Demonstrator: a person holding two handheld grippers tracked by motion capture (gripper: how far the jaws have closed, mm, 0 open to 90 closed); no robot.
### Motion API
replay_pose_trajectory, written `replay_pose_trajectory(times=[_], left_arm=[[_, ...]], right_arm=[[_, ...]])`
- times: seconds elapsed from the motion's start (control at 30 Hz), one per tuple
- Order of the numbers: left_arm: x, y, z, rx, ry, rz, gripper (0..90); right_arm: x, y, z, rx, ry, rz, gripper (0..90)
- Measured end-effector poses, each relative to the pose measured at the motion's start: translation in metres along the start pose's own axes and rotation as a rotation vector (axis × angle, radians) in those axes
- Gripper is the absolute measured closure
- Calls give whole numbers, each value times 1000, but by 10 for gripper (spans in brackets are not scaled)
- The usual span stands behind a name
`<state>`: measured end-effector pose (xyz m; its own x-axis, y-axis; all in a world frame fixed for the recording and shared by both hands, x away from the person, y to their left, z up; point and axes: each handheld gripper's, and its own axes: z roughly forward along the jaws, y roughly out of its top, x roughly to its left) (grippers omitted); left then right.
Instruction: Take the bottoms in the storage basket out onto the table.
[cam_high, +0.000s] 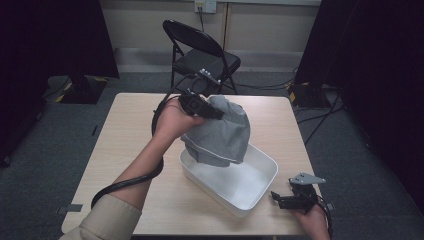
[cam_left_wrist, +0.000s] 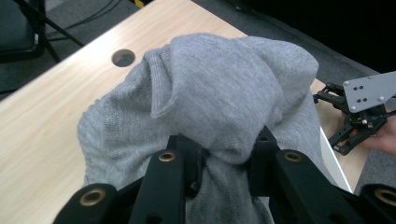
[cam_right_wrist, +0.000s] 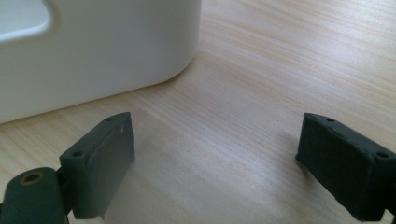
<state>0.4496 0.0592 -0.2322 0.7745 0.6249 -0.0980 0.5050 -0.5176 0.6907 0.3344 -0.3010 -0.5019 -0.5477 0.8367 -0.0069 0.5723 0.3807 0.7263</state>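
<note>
A pale wooden table (cam_high: 125, 150) is seen on grey carpet, with one black folding chair (cam_high: 200, 50) beyond its far edge. One white tub (cam_high: 250, 190) stands near the right front corner. One grey garment (cam_high: 220, 132) is pinched by the left gripper (cam_high: 202, 107) and hangs over the tub, its hem inside. The right gripper (cam_high: 292, 200) rests spread beside the tub.

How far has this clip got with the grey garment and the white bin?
Done: the left gripper is shut on a bunch of the grey garment and holds it up. In hand: the garment hangs above the white bin, its lower edge at the bin's mouth; which way it is going can't be told. Left: freeing or settling the garment. The right gripper rests open on the table beside the bin.
</note>
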Motion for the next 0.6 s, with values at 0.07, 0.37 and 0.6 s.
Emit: replay_pose_trajectory(times=[0.07,0.37,0.6], left_arm=[[4,1,-8,-4,9,-7,730],[28,-9,-45,-23,58,-52,730],[44,-17,-82,-50,103,-88,731]], right_arm=[[0,0,0,1,0,2,103],[0,0,0,0,-4,5,103],[0,0,0,0,-7,8,103]])
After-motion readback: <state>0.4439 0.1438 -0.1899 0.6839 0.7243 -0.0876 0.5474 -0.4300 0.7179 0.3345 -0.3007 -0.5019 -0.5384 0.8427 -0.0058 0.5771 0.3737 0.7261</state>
